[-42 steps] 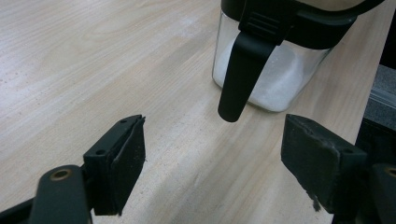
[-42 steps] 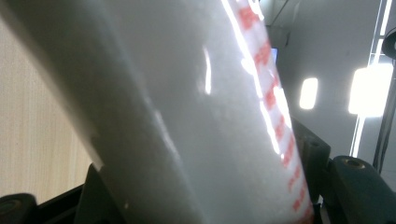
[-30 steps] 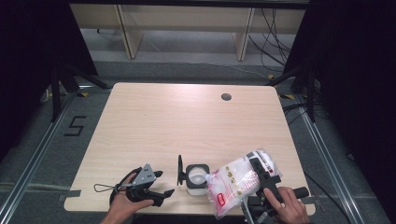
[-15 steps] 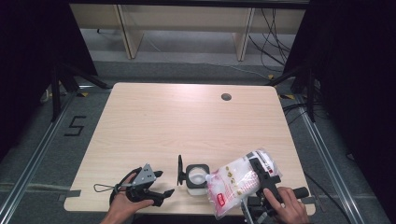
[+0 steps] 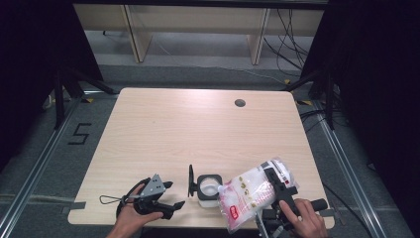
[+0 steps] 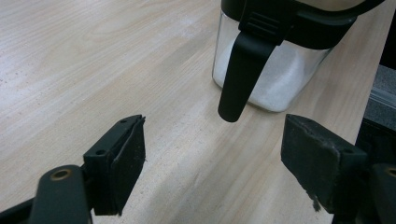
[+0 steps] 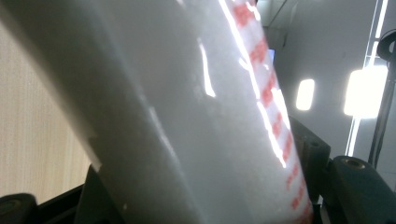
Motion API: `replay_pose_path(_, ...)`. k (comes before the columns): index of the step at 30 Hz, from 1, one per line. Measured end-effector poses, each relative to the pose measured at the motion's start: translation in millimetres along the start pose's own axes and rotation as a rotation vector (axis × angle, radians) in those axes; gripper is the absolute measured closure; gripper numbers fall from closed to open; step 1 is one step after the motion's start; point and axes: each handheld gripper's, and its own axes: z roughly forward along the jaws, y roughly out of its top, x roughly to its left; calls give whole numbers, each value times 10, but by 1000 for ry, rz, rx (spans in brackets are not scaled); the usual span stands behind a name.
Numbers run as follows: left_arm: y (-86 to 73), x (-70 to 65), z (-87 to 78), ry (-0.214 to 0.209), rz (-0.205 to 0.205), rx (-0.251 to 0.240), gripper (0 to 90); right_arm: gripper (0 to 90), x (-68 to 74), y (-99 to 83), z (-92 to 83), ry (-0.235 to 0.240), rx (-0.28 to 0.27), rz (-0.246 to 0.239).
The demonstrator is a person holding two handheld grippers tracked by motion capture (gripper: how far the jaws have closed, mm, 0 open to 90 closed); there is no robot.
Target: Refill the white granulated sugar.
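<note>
A clear square jar [image 5: 208, 189] with a black rim and its black lid flipped open to the left stands near the table's front edge, with white powder inside. In the left gripper view the jar [image 6: 275, 56] shows its black latch hanging down. My left gripper [image 5: 173, 194] rests on the table left of the jar, its jaws open and empty [image 6: 212, 163]. My right gripper [image 5: 275, 186] is shut on a clear bag of white powder with red print [image 5: 247, 198], tilted with its lower corner beside the jar. The bag [image 7: 187, 112] lies between the jaws in the right gripper view.
The light wooden table [image 5: 198, 134] has a round cable hole [image 5: 240, 103] at the back right. Dark stands [image 5: 64, 84] and cables flank the table. A "5" mark [image 5: 79, 134] is taped on the floor at left.
</note>
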Motion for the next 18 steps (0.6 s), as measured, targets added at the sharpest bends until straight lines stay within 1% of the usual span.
replay_pose_path(1,-1,-3,1,0,-5,-1,215,411,22,-2,-2,3,6,31)
replay_pose_path(2,0,0,0,0,0,0,215,411,27,-6,9,1,-4,25)
replay_pose_path(4,0,-1,1,-1,-1,0,215,411,14,-4,20,-6,-15,-7)
replay_pose_path(5,0,-1,1,0,-1,0,215,411,4,-1,7,8,4,-12)
replay_pose_path(6,0,-1,1,-1,-2,0,215,411,6,-2,6,5,5,-6)
replay_pose_path(7,-1,0,1,0,-1,0,215,411,27,-8,17,-9,-11,14)
replay_pose_path(8,0,3,0,2,2,4,215,411,31,-7,7,-3,-1,29)
replay_pose_path(9,0,4,0,2,3,4,215,411,16,-2,-1,0,5,18)
replay_pose_path(10,0,-1,2,-1,-2,0,215,411,-12,2,3,-6,-6,-18)
replay_pose_path(11,0,-2,1,-1,-1,1,215,411,-10,2,3,-5,-5,-16)
replay_pose_path(12,0,-2,2,-1,-1,0,215,411,25,-3,0,0,6,27)
replay_pose_path(13,0,-1,1,0,-1,0,215,411,26,-3,0,5,9,21)
replay_pose_path(14,0,0,0,0,-1,0,215,411,18,-6,12,-9,-9,10)
replay_pose_path(16,-1,-2,-1,1,-6,0,215,411,18,-2,4,-1,3,13)
replay_pose_path(17,-1,-2,0,1,-6,-1,215,411,33,-3,-3,4,11,35)
replay_pose_path(18,0,0,0,1,-3,-1,215,411,30,-3,0,2,6,32)
